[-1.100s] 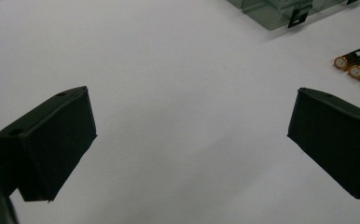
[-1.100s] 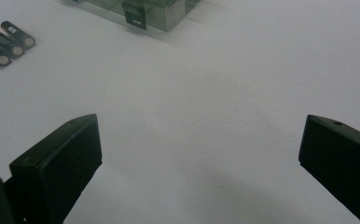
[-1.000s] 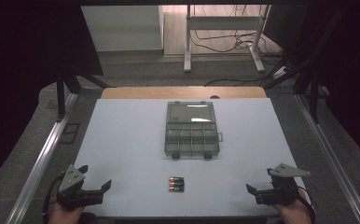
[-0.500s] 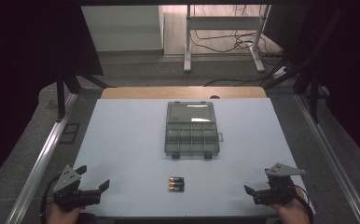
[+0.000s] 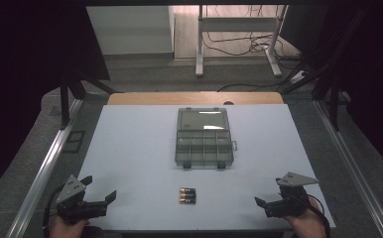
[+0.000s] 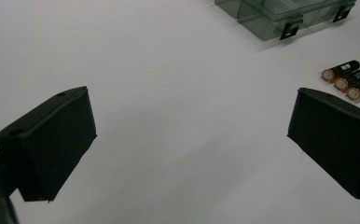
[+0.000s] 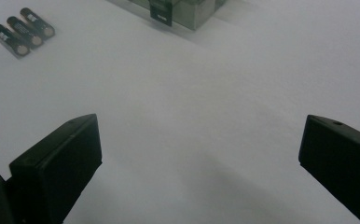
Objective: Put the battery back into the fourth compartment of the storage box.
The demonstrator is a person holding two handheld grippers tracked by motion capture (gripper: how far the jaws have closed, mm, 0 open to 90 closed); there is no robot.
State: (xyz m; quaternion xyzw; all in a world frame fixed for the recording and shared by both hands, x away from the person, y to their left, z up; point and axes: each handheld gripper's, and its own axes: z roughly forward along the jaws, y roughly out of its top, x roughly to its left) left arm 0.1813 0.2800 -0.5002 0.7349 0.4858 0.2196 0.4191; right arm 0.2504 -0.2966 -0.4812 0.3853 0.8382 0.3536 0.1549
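High view: batteries [image 5: 188,195] lay near the table's front edge, between my left claw [image 5: 102,203] and right claw [image 5: 263,206], before the case [image 5: 203,145]. Gripper views: both claws gaped, empty. Risk: round cells rolling if nudged sideways.

Organizer box [image 7: 187,9] cropped by top edge

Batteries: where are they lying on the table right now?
In the high view the three batteries lie side by side near the table's front edge, just in front of the open compartment box, between the left gripper and right gripper.
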